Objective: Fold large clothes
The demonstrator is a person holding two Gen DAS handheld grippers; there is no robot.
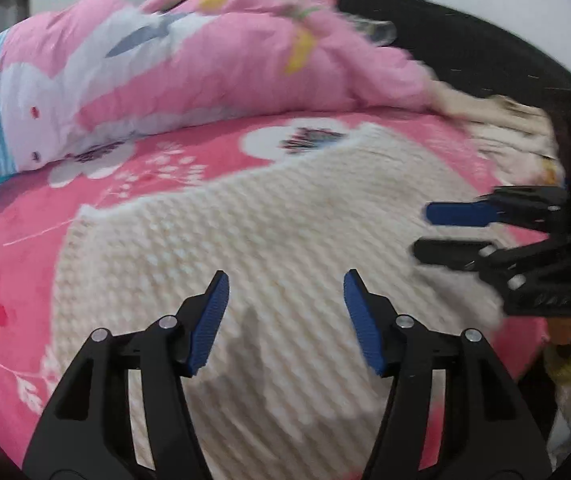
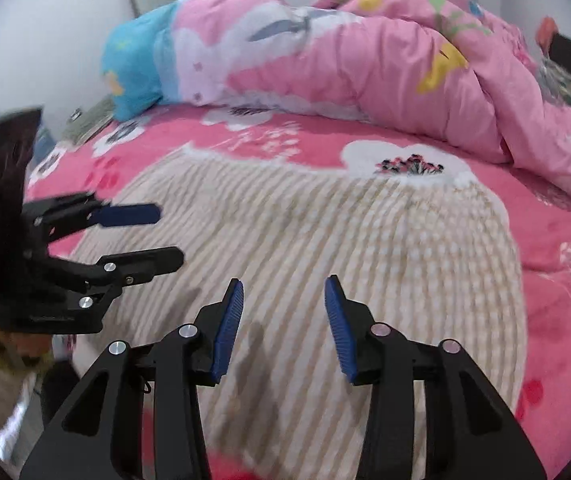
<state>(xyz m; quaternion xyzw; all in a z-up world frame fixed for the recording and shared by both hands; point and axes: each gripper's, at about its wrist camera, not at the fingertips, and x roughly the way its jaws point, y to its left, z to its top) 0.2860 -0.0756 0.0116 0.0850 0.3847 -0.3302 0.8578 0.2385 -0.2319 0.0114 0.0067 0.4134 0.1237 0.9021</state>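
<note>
Directly beneath both spread-jaw grippers (image 1: 286,286) (image 2: 284,290), the cream knit sweater (image 1: 269,216).

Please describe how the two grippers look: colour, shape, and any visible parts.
The left gripper and the right gripper look identical: black plastic frames with triangular cut-outs, silver round pivot bolts, and two flat fingers carrying ribbed blue pads. No cables or markings are visible.

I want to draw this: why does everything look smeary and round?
Left wrist view: the quilt and the other hand-held gripper are motion-smeared. Right wrist view: the cream sweater bulges from fisheye bending, and dark corners ring both views.
</note>
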